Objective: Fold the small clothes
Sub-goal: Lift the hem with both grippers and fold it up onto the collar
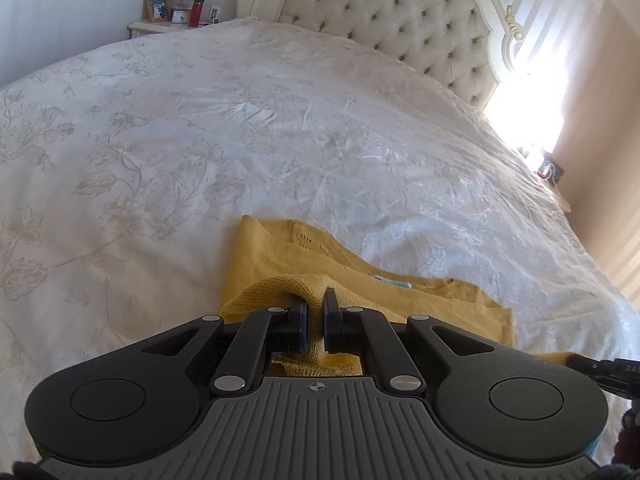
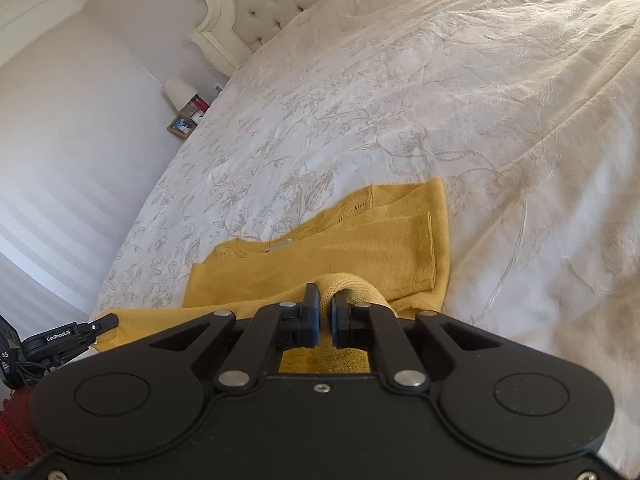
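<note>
Bed [image 1: 200, 120] ahead of both tongs; mustard knit top [image 1: 360, 292] lies flat just beyond them; left tongs [image 1: 316, 314] and right tongs [image 2: 325, 312] each clenched on its near hem; advice: carry both corners forward level, matching edges before release.

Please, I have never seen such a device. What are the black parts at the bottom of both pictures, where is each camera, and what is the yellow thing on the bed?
No robot here: a person holds one tool in each hand. Each picture comes from a wide-angle camera on one tool, looking along its two fingers. The left hand-held gripper and the right hand-held gripper are both shut on a raised edge of a yellow knitted garment. Most of the garment lies flat, partly folded, on the white flowered bedspread. Behind stand a tufted headboard and a nightstand with a lamp. Each picture also shows the other tool at its edge.
</note>
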`<state>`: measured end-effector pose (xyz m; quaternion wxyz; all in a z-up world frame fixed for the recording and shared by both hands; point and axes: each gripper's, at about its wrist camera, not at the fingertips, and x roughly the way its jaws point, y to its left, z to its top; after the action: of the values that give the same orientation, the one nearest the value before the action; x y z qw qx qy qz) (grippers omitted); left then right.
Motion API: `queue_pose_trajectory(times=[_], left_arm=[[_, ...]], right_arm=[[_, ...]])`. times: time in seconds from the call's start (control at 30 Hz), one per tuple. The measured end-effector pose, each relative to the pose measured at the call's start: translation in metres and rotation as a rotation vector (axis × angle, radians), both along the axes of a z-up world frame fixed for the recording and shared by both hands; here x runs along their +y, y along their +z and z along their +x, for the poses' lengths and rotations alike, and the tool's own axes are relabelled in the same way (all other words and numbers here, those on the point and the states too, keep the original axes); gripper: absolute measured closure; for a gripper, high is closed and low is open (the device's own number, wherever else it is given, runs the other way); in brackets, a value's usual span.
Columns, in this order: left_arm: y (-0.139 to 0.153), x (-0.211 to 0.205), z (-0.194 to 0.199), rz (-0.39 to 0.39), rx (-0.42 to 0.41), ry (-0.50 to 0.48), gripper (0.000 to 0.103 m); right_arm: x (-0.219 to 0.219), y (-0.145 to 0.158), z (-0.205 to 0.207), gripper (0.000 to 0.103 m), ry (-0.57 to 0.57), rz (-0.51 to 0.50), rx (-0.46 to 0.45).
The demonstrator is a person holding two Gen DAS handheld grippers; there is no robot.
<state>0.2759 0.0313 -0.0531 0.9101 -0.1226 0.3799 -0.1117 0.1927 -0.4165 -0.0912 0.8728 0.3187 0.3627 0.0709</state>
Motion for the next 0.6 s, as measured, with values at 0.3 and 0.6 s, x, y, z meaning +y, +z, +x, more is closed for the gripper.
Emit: queue_pose_trajectory(times=[0.3, 0.6], left_arm=[[-0.022, 0.008, 0.043, 0.008, 0.082, -0.017, 0.096], [-0.047, 0.01, 0.087, -0.011, 0.157, -0.076, 0.096]], right_arm=[[0.001, -0.015, 0.032, 0.09, -0.063, -0.01, 0.066], [0.006, -0.026, 0.065, 0.09, -0.165, -0.038, 0.148]])
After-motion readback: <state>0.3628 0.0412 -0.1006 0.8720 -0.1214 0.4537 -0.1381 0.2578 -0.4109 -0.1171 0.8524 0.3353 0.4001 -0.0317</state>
